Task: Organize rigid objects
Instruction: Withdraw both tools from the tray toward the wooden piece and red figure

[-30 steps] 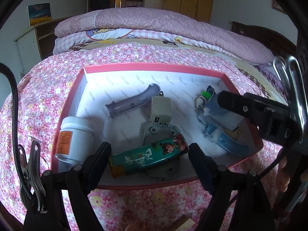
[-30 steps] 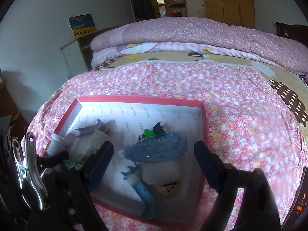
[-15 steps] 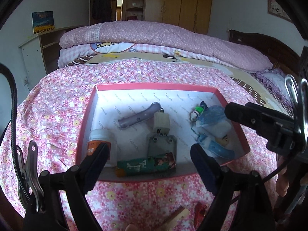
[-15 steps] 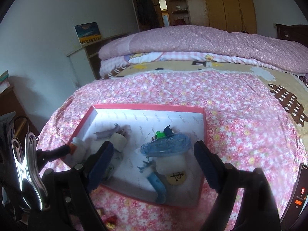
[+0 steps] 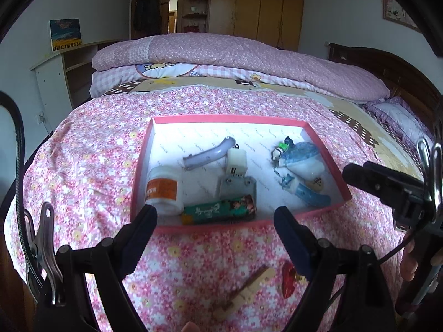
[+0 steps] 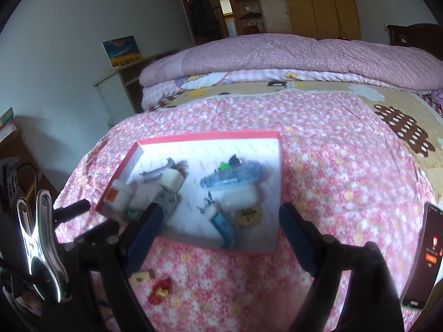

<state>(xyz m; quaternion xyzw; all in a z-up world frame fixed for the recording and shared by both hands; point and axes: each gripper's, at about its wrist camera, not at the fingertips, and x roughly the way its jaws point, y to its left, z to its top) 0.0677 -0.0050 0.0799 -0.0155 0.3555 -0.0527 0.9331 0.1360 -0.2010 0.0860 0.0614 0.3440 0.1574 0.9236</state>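
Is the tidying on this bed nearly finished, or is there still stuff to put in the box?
Mostly done: the pink box already holds the white bottle, green tube, charger and blue toys. Nothing is in hand; the left gripper and right gripper are both open and empty. Left on the bedspread: a wooden piece and a small red item.

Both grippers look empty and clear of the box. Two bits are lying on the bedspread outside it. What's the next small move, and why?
Probably lower the left gripper toward the wooden clip just below it. Its jaws have just been opening, with nothing between them. The clip and the red trinket beside it lie on the bedspread, outside the pink box that holds everything else. The right gripper is open too, but sits farther off.
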